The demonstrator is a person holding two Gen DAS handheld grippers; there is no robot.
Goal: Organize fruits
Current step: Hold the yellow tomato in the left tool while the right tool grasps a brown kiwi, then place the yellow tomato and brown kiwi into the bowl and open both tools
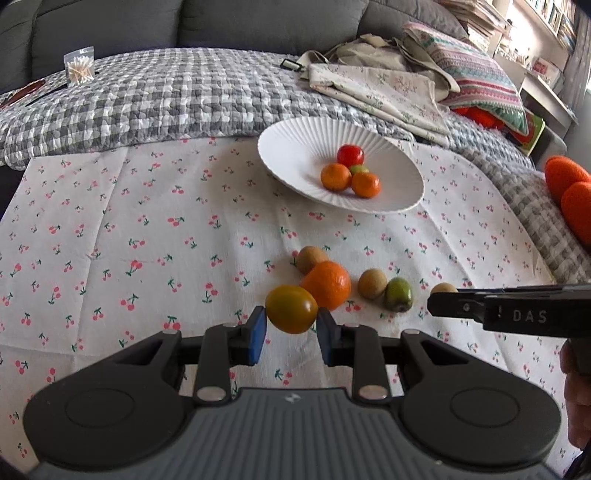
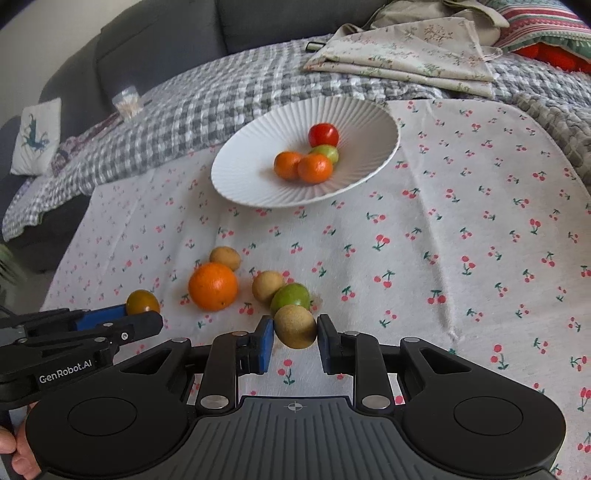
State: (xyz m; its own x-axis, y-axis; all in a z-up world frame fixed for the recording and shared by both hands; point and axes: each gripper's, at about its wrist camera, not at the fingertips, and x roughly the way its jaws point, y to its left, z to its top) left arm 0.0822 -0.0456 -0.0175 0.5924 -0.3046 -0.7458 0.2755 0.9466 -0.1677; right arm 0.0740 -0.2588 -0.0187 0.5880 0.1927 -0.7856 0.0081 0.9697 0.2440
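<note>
Blue rubber pads on my left gripper (image 1: 291, 326) press either side of an olive-and-amber tomato (image 1: 291, 309), its long axis running across from pad to pad, held just clear of the cloth. My right gripper (image 2: 295, 334) is likewise clamped on a brown kiwi (image 2: 295, 326), an oval tilted slightly, its narrower end pointing down toward me.

Just beyond the kiwi a green fruit (image 2: 290, 297) touches a tan round fruit (image 2: 266, 286). To their left sits a big orange (image 2: 213, 286) with another tan fruit (image 2: 225, 258) close behind it. All lie on a white cotton cloth printed with small red cherries (image 2: 461, 229), creased in squares from folding.

Farther back on that cloth stands a white ribbed plate (image 2: 251, 166), tilted a little. In it are a red tomato (image 2: 323, 135), a green fruit (image 2: 325, 153) and two small oranges (image 2: 314, 168) bunched together right of centre.

Under the cloth spreads a grey-and-white checked quilt (image 1: 166, 99), running up to a dark grey sofa back (image 1: 184, 26). On the quilt lie folded floral fabric (image 1: 388, 92), a striped cushion (image 1: 476, 70) and a clear bag of cotton swabs (image 1: 79, 68). Shelves (image 1: 543, 22) line the bright right wall.
</note>
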